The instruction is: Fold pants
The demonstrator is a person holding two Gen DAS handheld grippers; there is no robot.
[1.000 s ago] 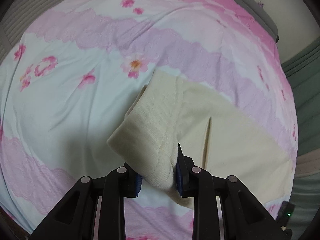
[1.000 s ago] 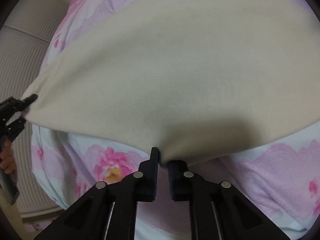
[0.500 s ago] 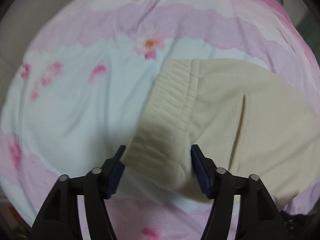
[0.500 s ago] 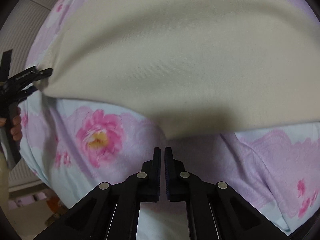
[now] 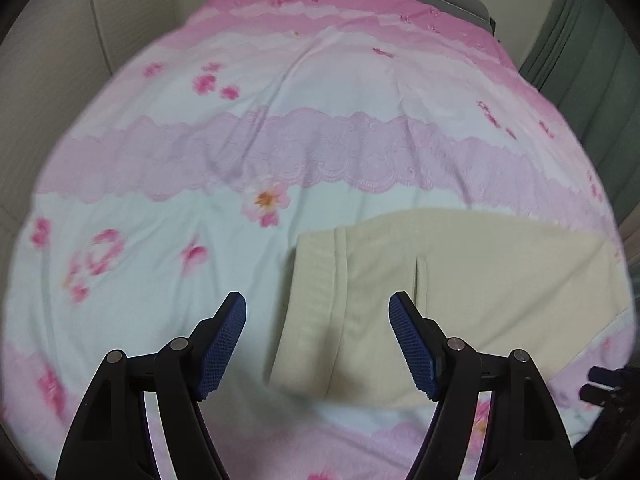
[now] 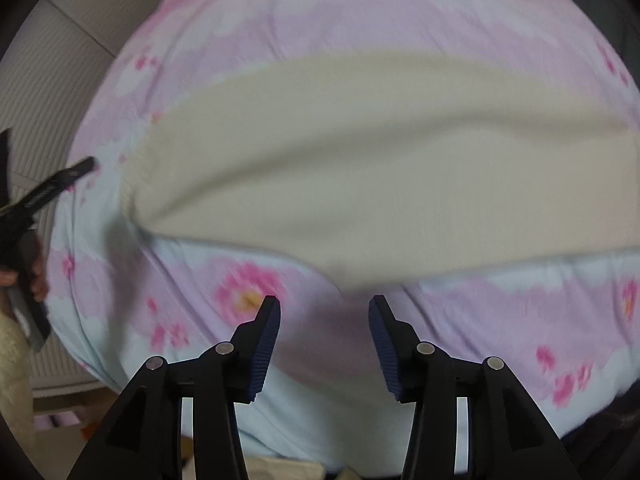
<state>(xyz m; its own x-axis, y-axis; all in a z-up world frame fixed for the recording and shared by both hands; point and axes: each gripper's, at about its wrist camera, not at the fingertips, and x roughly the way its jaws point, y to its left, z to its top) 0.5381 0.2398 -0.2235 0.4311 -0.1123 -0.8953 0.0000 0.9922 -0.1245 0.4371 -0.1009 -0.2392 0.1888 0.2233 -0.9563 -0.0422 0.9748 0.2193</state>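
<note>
Two grippers released | our left gripper and right gripper hover over pants | flat on bed

Both wrist cameras are looking down along their fingers, close over the floral bedspread. Both are sharing the cream pants; the right view, somewhat blurred, is also catching the left gripper.

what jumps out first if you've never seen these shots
The cream pants lie flat on the pink floral bedspread, waistband toward the left gripper. That gripper and the right gripper both hang open above the bed, holding nothing.
</note>
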